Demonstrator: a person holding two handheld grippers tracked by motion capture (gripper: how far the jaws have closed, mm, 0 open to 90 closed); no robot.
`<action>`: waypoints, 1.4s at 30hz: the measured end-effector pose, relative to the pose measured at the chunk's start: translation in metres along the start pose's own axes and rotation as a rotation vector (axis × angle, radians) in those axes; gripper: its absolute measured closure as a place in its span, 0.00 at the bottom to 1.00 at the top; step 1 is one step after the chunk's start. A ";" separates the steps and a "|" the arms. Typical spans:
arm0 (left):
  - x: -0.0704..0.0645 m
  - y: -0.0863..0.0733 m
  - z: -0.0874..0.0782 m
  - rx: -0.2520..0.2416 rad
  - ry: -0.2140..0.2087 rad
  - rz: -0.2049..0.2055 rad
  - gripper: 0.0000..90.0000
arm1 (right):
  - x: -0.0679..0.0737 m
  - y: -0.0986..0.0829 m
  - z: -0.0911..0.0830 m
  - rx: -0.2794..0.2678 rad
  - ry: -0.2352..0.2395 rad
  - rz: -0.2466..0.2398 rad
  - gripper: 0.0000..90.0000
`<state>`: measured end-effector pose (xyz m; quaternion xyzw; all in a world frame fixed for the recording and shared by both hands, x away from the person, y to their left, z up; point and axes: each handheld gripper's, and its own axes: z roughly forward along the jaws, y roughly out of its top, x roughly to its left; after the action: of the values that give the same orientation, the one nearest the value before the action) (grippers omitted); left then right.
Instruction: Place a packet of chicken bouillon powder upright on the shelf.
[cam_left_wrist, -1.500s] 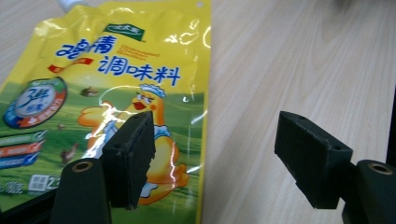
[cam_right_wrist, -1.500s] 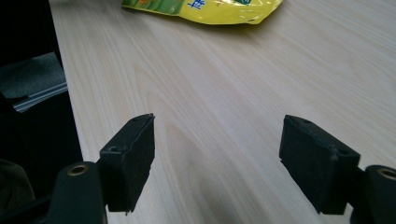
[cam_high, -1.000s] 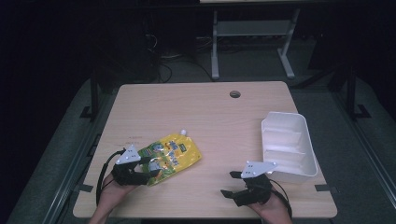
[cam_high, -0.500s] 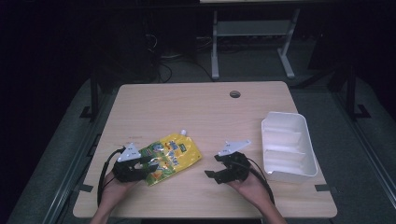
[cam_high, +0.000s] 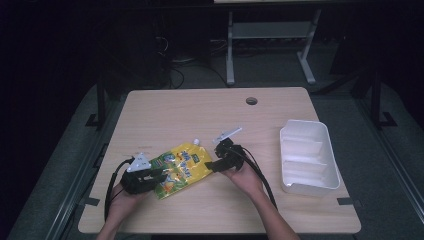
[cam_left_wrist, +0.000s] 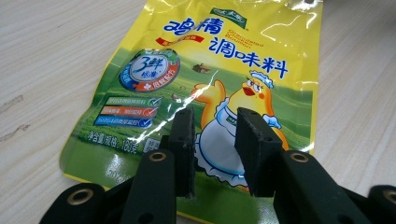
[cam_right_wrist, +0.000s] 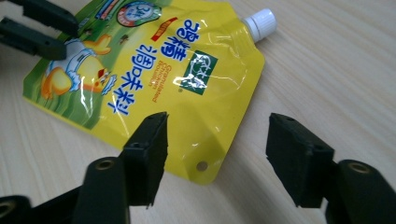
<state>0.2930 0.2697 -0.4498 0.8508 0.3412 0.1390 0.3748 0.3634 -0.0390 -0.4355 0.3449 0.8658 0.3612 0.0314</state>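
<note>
A yellow and green spouted pouch (cam_high: 182, 167) with a white cap (cam_high: 197, 142) lies flat on the wooden table. My left gripper (cam_high: 159, 175) sits over the pouch's green bottom end. In the left gripper view its jaws (cam_left_wrist: 214, 140) stand a little apart over the printed chicken, pinching nothing. My right gripper (cam_high: 211, 165) is at the pouch's top edge near the spout. In the right gripper view it (cam_right_wrist: 217, 140) is wide open, its jaws on either side of the pouch's yellow corner (cam_right_wrist: 201, 164); the cap (cam_right_wrist: 261, 21) lies beyond.
A white compartment tray (cam_high: 306, 186) stands at the table's right side. A cable hole (cam_high: 251, 101) is in the tabletop at the back. Bare wood stretches behind the pouch. Dark floor and a metal stand lie beyond the table.
My right gripper has moved left from beside the white tray to the pouch's top edge. The left gripper and the pouch have stayed in place.
</note>
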 end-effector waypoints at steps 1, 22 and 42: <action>-0.001 0.000 0.000 0.000 0.008 0.008 0.76 | -0.002 0.000 0.003 0.005 0.013 0.015 0.46; -0.001 -0.001 0.002 -0.008 0.017 0.005 0.75 | -0.006 -0.007 0.029 -0.021 0.193 0.154 0.69; 0.006 0.002 -0.017 -0.147 0.031 -0.078 0.35 | 0.007 0.014 -0.023 -0.160 0.201 0.033 0.99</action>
<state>0.2903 0.2819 -0.4365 0.8049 0.3684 0.1621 0.4361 0.3588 -0.0414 -0.4082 0.3173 0.8273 0.4624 -0.0340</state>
